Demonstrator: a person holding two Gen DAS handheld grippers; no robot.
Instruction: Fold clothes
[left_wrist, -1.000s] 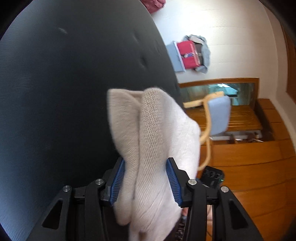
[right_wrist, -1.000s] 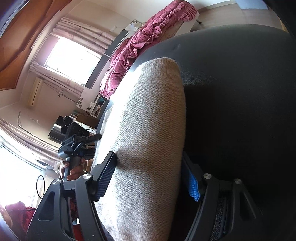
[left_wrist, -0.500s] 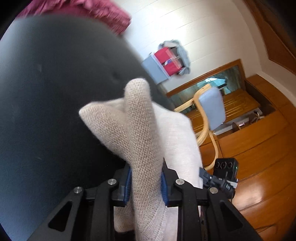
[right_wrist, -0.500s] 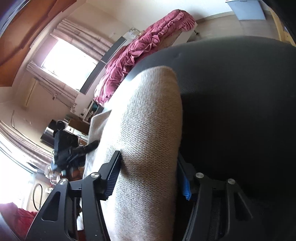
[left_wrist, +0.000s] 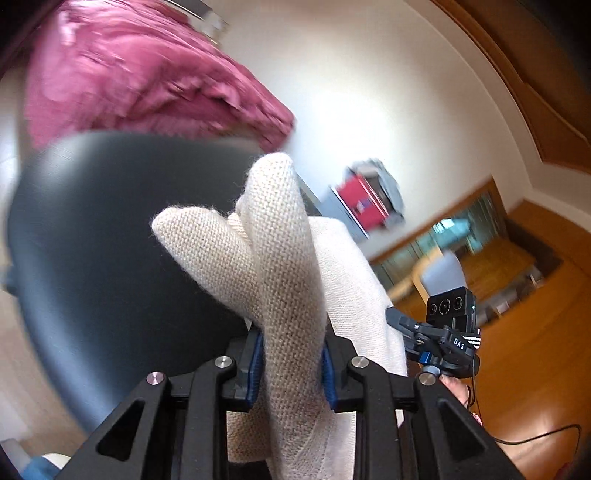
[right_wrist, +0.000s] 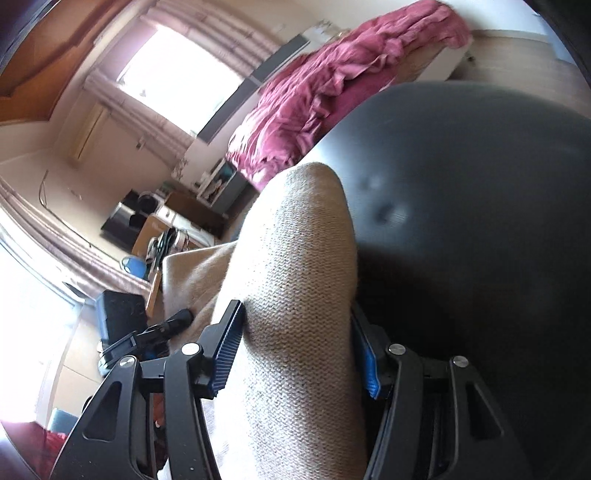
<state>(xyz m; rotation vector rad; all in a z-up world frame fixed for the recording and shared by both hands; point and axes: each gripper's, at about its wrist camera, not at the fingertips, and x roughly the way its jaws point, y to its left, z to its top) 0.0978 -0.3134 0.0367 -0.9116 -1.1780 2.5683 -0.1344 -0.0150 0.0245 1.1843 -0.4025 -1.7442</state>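
Cream knitwear fills the left wrist view: the sweater (left_wrist: 284, 266) is bunched into two upright folds, and the left gripper (left_wrist: 291, 363) has its blue pads pressed tight on the taller one, jaws narrowed to a slim gap full of cloth. Behind it sits a dark round cushion (left_wrist: 103, 251), and more of the sweater drapes off to the right. Over there, the right gripper (left_wrist: 448, 332) shows with its small camera block, a bit of the person's hand just below it. Pink bedding (left_wrist: 140, 81) is blurred at the top, wooden floor (left_wrist: 524, 387) at the right.

Now the right wrist view: the right gripper (right_wrist: 295, 350) clamps a thick roll of the same sweater (right_wrist: 295, 258), jaws set fairly wide with both blue pads biting into the knit. The dark cushion (right_wrist: 461, 203) lies to the right, touching the cloth. At the left the left gripper (right_wrist: 147, 332) is partly seen against the sweater's far edge. Pink bedding (right_wrist: 332, 74) and a bright window (right_wrist: 177, 70) sit beyond.
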